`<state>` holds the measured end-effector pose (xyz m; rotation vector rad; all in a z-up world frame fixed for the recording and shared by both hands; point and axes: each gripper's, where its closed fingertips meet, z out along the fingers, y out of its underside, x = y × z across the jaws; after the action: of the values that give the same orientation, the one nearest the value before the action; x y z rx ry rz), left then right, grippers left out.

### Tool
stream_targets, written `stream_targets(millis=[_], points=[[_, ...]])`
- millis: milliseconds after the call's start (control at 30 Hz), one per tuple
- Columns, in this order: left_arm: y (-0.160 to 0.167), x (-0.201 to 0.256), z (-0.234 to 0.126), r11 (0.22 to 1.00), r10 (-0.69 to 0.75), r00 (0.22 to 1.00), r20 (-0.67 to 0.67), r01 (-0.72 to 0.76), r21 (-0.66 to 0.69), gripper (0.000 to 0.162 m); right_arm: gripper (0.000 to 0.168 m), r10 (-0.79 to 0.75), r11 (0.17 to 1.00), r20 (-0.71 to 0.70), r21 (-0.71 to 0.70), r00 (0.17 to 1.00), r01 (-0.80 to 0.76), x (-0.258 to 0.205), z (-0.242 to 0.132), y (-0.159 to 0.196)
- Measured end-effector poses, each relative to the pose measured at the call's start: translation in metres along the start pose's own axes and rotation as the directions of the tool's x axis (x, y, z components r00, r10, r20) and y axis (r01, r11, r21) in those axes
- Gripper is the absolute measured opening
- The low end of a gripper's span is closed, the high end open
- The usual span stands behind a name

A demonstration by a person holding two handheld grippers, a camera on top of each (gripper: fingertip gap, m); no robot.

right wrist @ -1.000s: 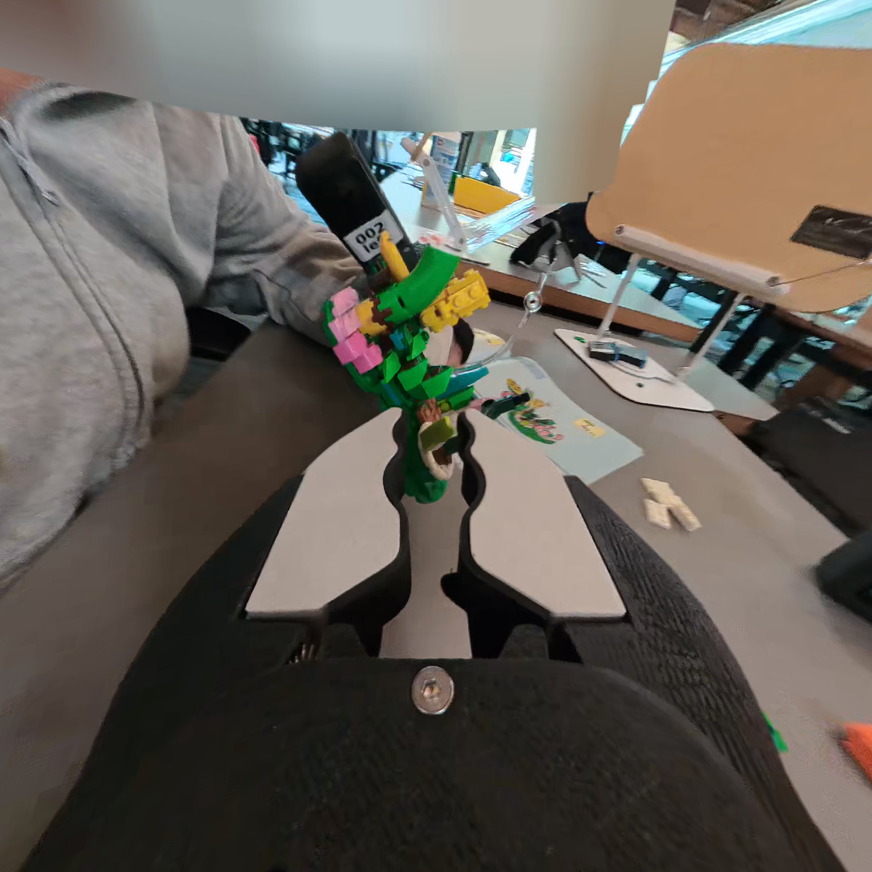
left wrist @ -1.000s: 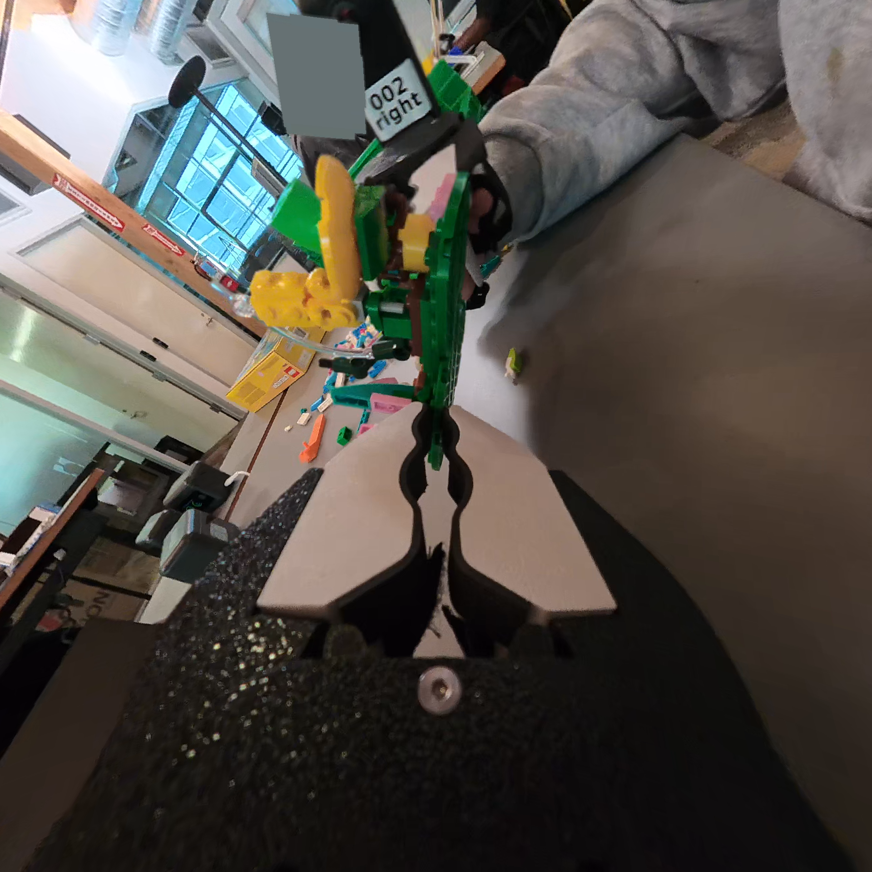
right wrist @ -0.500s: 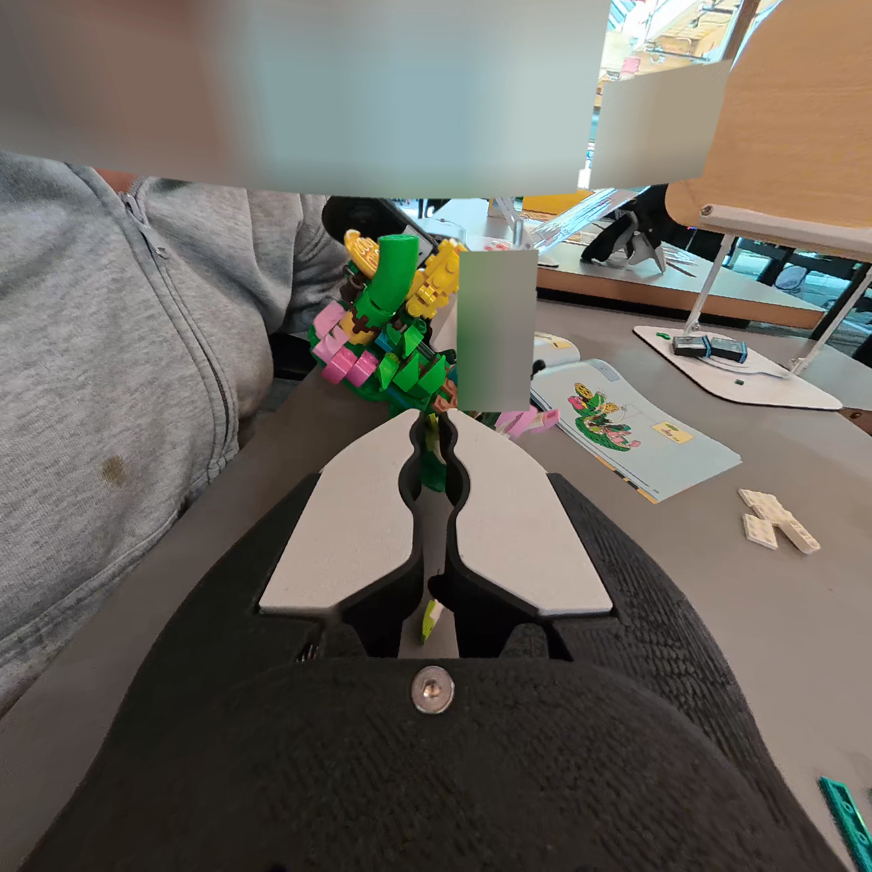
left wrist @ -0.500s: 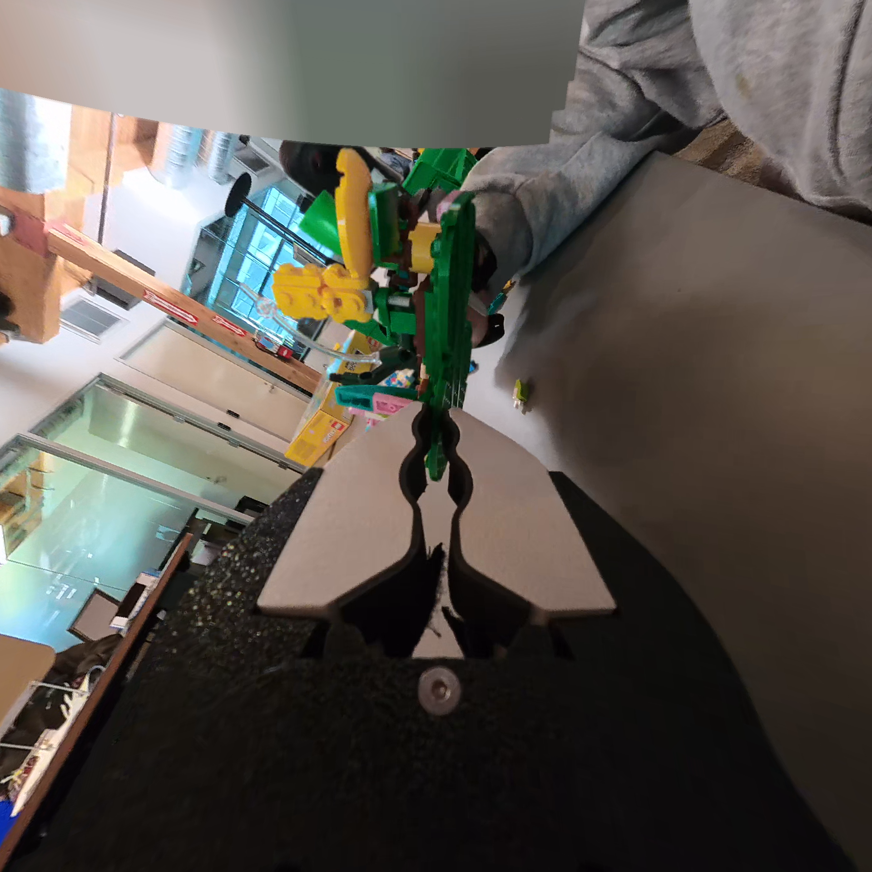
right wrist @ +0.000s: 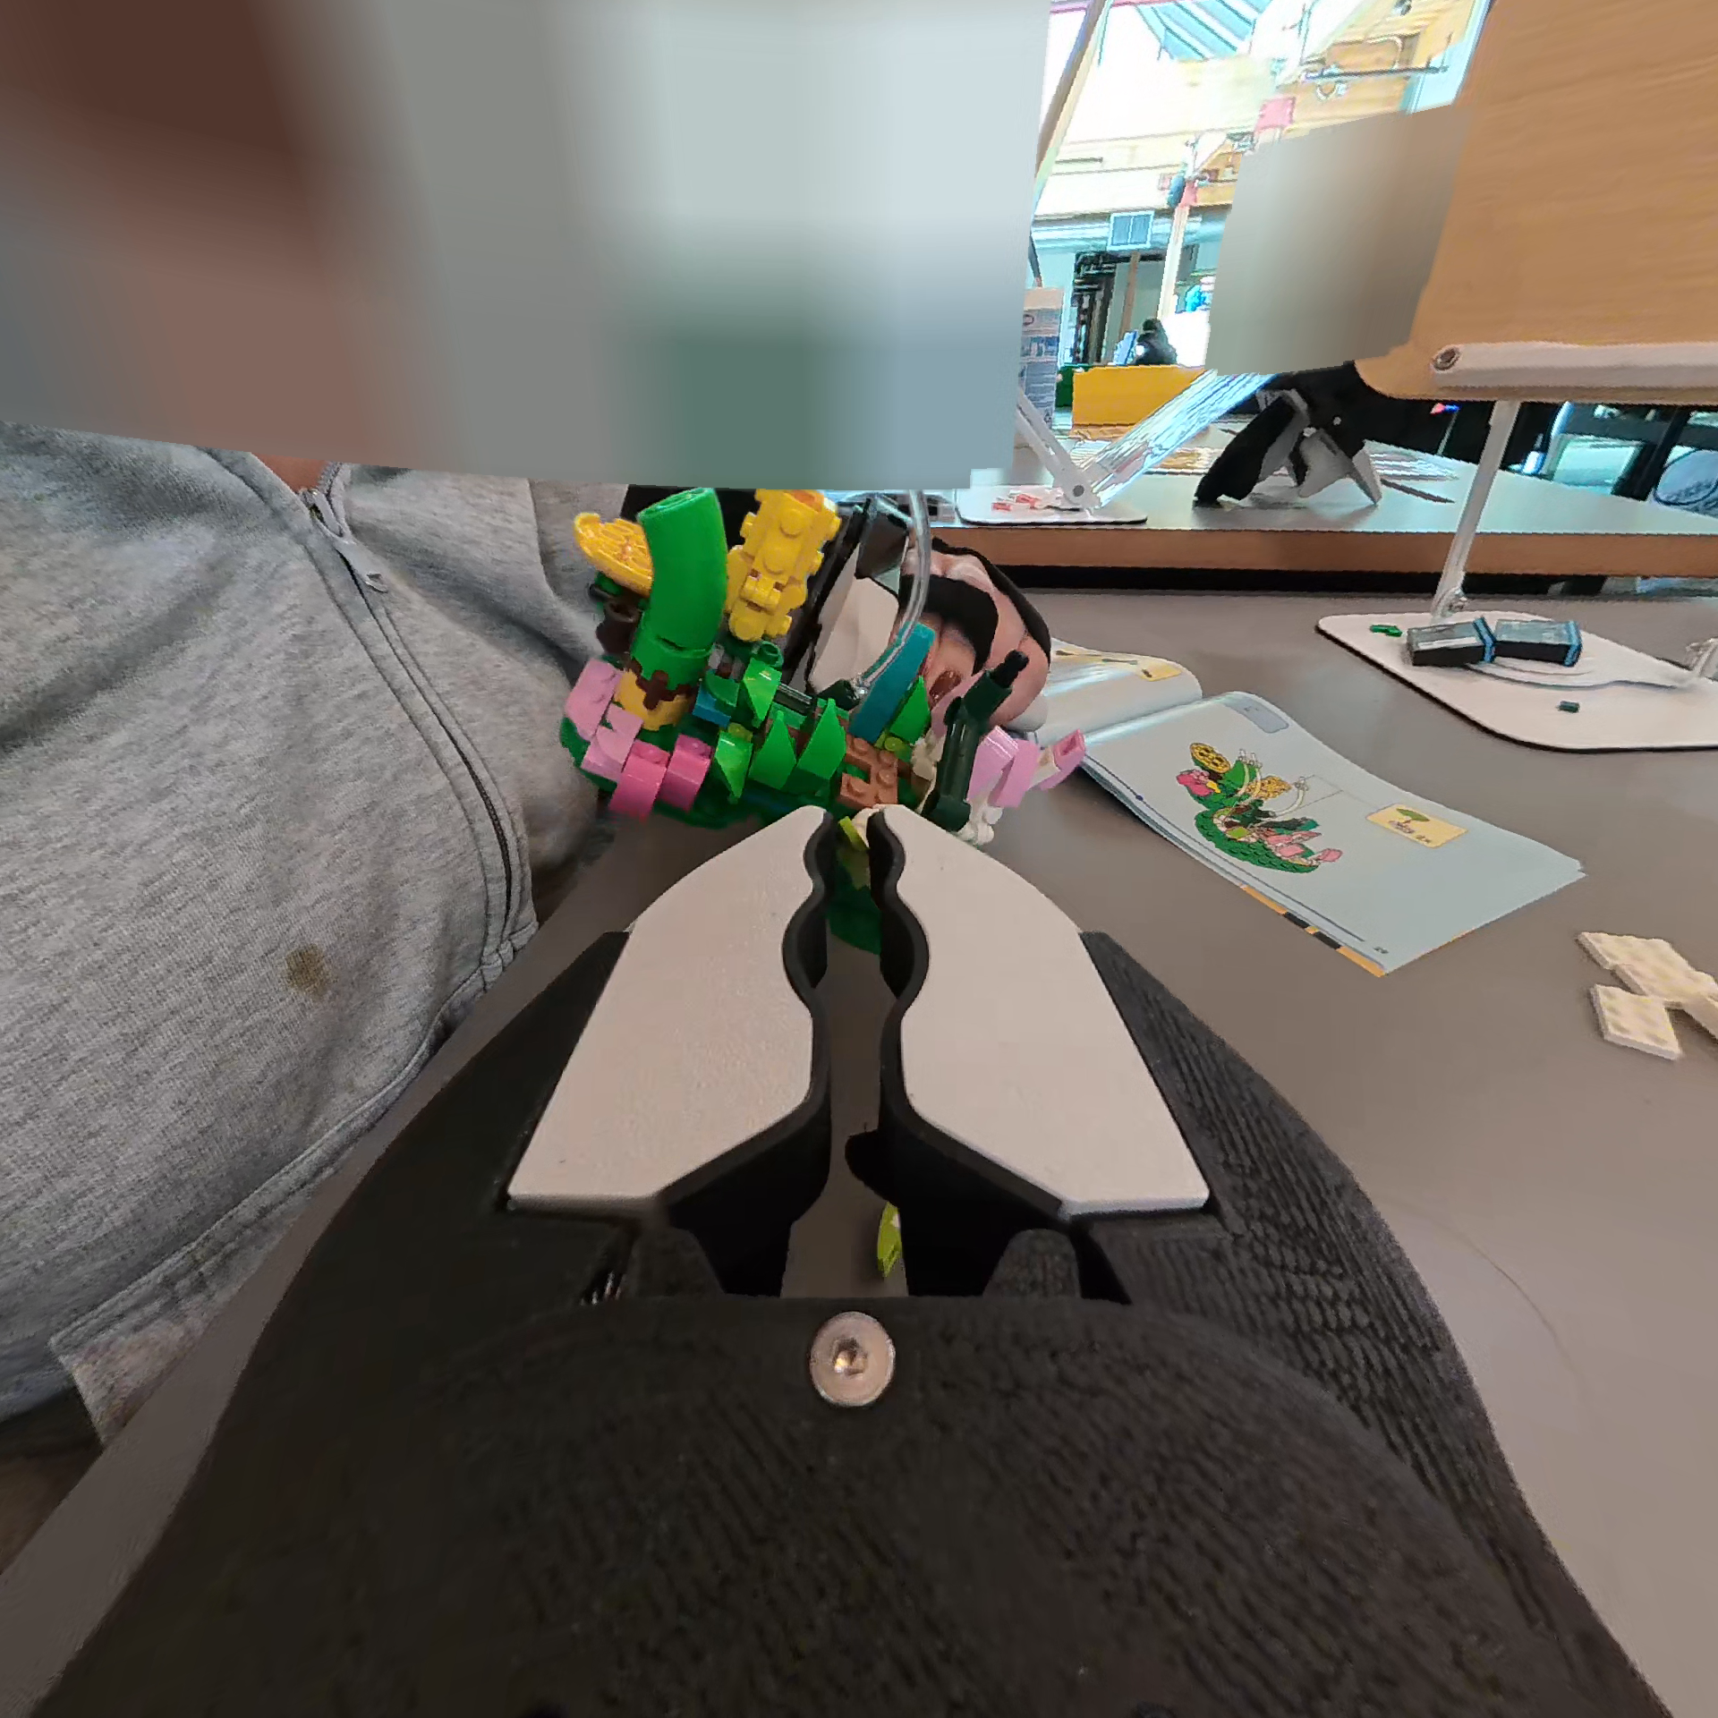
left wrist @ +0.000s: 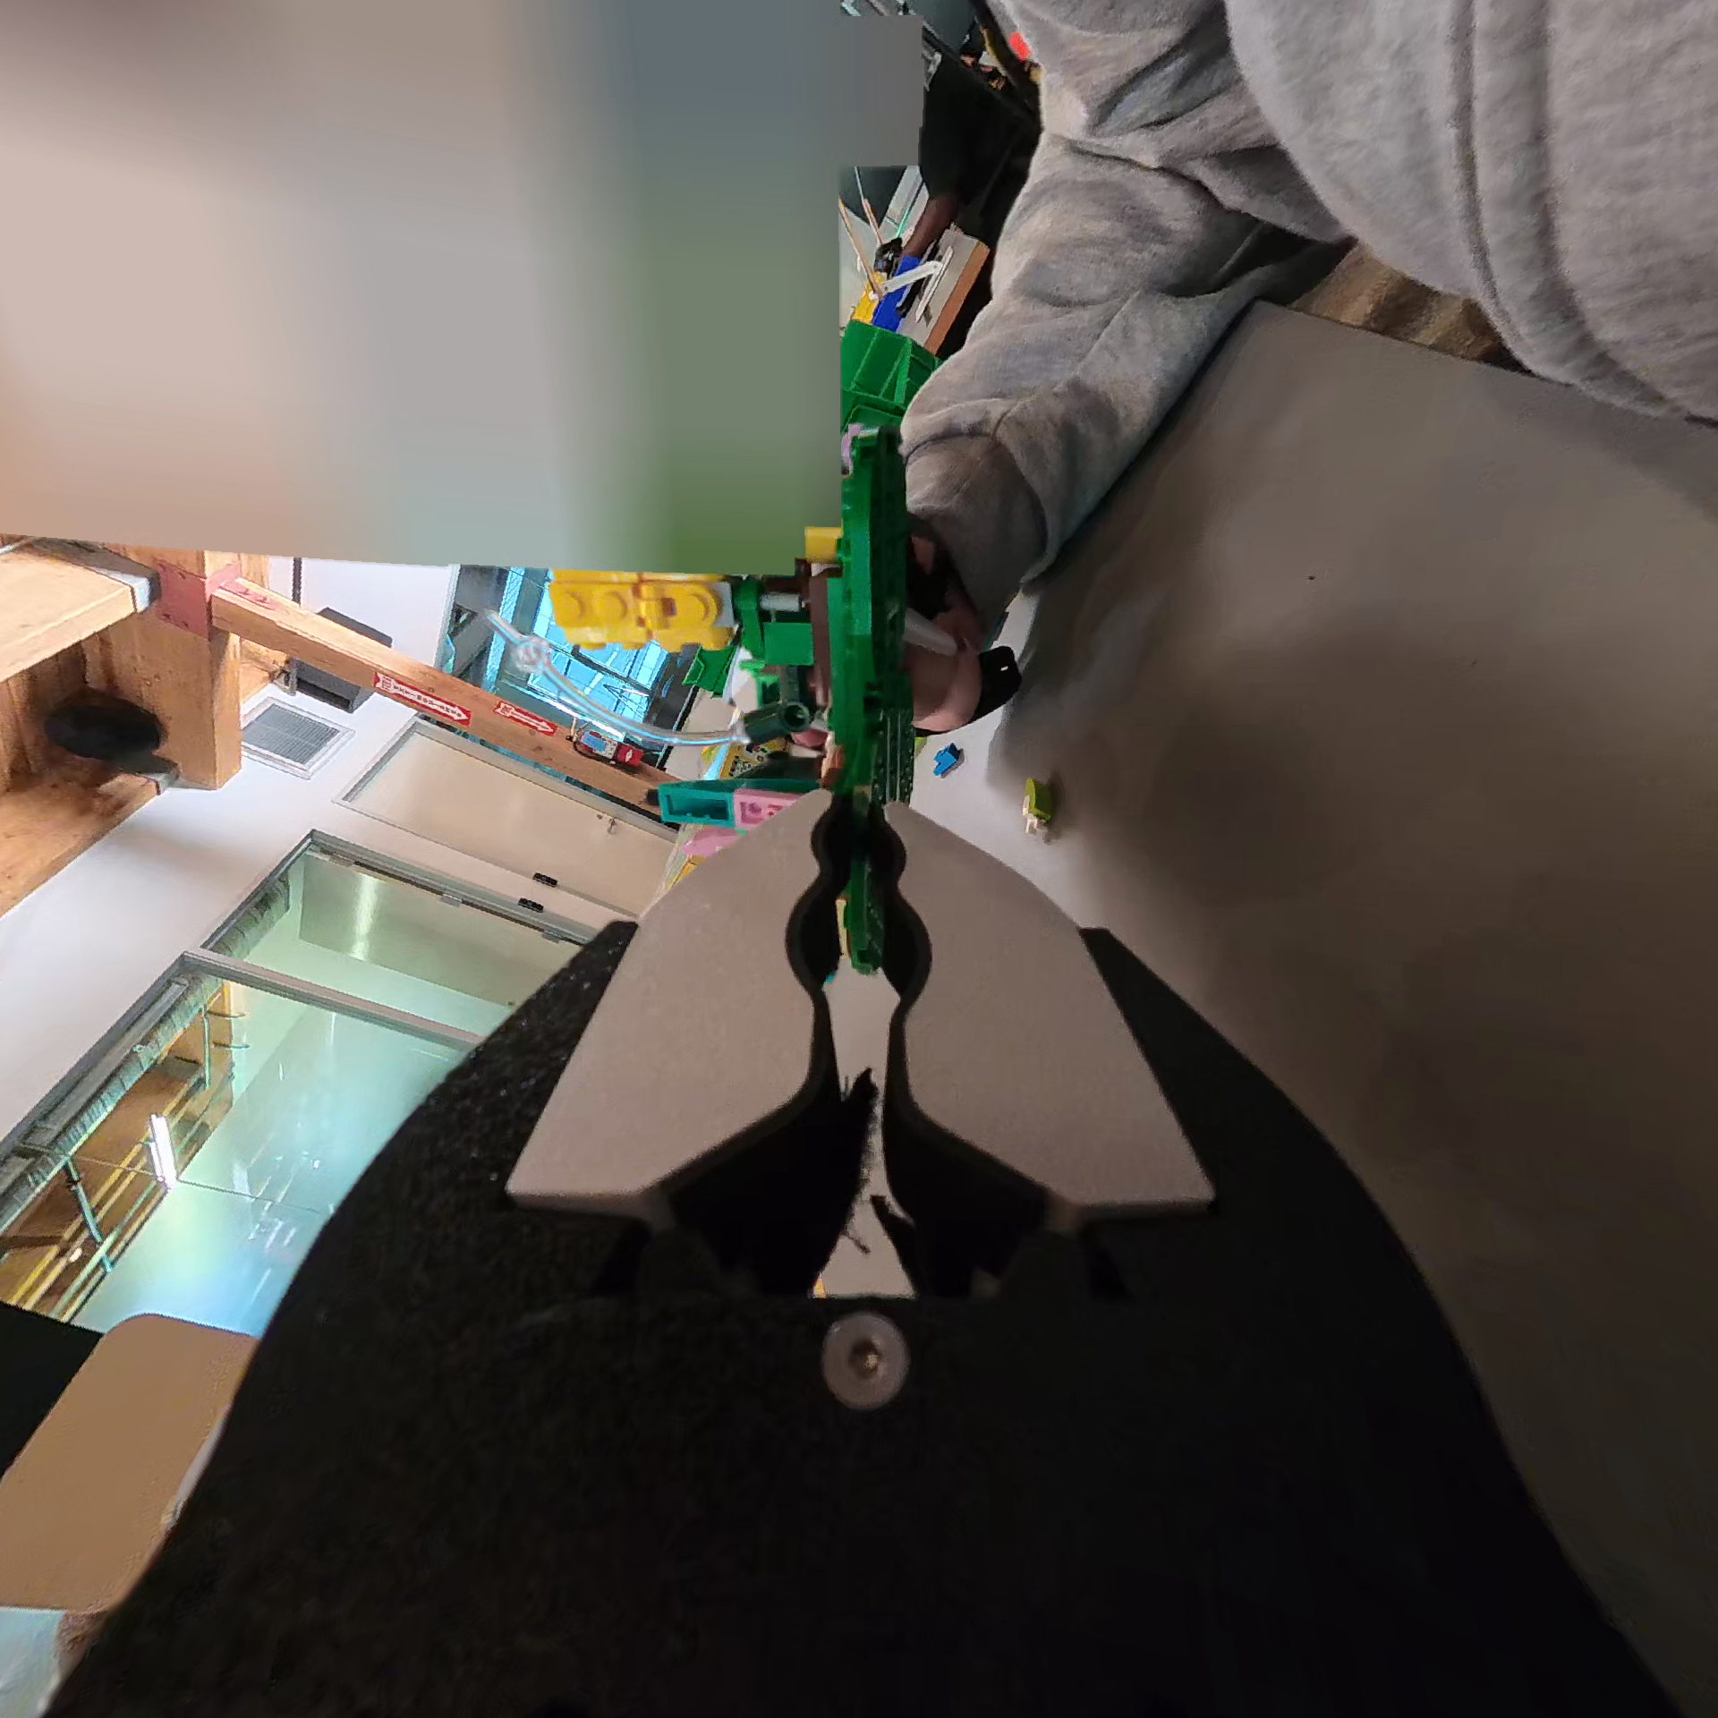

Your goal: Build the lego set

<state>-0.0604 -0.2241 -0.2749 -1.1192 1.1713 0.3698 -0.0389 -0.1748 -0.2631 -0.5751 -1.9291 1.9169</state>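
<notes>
The lego model [left wrist: 869, 707] is being held up off the desk [left wrist: 1394, 837], pinched at its green base plate by the left tool [left wrist: 860, 823], whose fingers are pressed onto the plate's near edge. In the right wrist view, the right tool [right wrist: 846, 823] is being kept nearly pressed together on a small lime-green piece [right wrist: 851, 841] at its tips, just in front of the lego model's [right wrist: 744, 707] near edge; whether that piece is already seated cannot be told.

The model is being judged light but fragile: stiff plastic, slick on smooth faces, with many small parts that could be popped off by side pressure. The flat base plate is being judged the safest place for a hold, while the yellow blocks [right wrist: 776, 558], the curved green stem [right wrist: 683, 581] and the thin clear arch [left wrist: 595, 697] are best left untouched.

Farther right on the desk, an open instruction booklet [right wrist: 1301, 818] and some white plates [right wrist: 1645, 990] are lying well apart from the model.
</notes>
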Motion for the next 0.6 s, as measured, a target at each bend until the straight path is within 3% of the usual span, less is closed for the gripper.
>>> stream_targets(millis=[67,200,400,600], points=[[0.003,-0.002,0.0,1.0,-0.026,1.0,0.002,0.026,-0.01,0.003,0.006,-0.025,1.0,-0.017,0.008,1.0,0.025,0.001,-0.001,-0.002],[0.011,-0.005,0.0,0.984,-0.18,0.984,-0.013,0.18,-0.009,0.003,0.026,-0.061,0.998,-0.087,0.026,0.994,0.063,0.01,-0.003,-0.006],[0.016,-0.03,-0.008,0.87,-0.486,0.874,0.001,0.484,0.1,0.003,0.037,-0.141,0.99,-0.155,-0.016,0.978,0.14,0.018,-0.003,-0.004],[0.014,-0.046,-0.015,0.779,-0.609,0.793,0.005,0.596,0.194,0.003,0.032,-0.458,0.889,-0.338,-0.178,0.823,0.422,0.032,0.003,-0.003]])
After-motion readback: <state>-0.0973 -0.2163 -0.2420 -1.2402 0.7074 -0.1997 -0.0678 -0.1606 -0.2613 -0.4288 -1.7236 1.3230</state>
